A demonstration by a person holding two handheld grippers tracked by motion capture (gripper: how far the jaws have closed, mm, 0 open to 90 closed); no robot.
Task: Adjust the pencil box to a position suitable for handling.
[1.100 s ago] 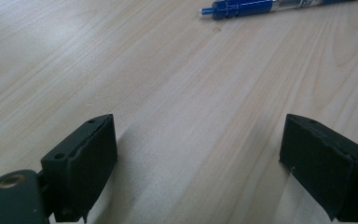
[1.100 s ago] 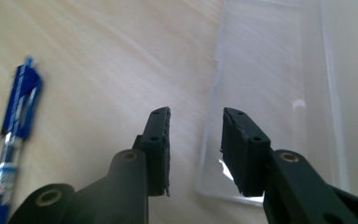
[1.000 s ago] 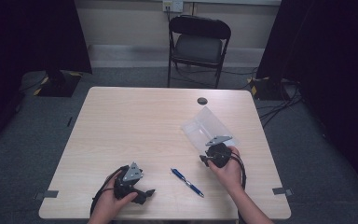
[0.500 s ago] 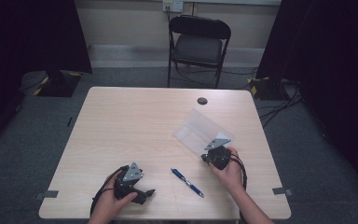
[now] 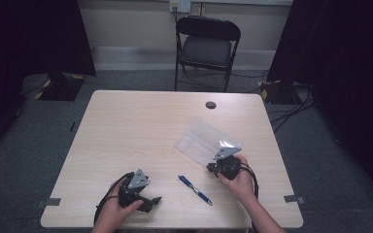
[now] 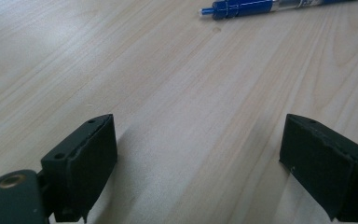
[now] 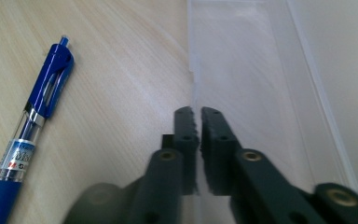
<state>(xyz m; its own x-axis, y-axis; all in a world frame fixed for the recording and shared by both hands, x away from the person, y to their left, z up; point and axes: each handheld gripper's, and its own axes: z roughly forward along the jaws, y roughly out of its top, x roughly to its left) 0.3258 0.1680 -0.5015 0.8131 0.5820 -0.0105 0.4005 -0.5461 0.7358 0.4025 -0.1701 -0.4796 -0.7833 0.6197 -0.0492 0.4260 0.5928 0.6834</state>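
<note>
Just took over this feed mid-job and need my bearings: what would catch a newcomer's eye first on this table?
First the right gripper, jaws nearly together on the near edge of a clear plastic bag lying right of the table's middle; they have just been opening slightly, the film between them. Next, a blue pen lies near the front edge between the hands. The left gripper rests at front left with jaws wide apart over bare wood.

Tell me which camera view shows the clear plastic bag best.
The right gripper view: the clear plastic bag spreads across the frame, its edges and seams plain, with the right gripper at its edge. The high view gives it small and pale on the table. The left gripper view gives the pen instead.
</note>
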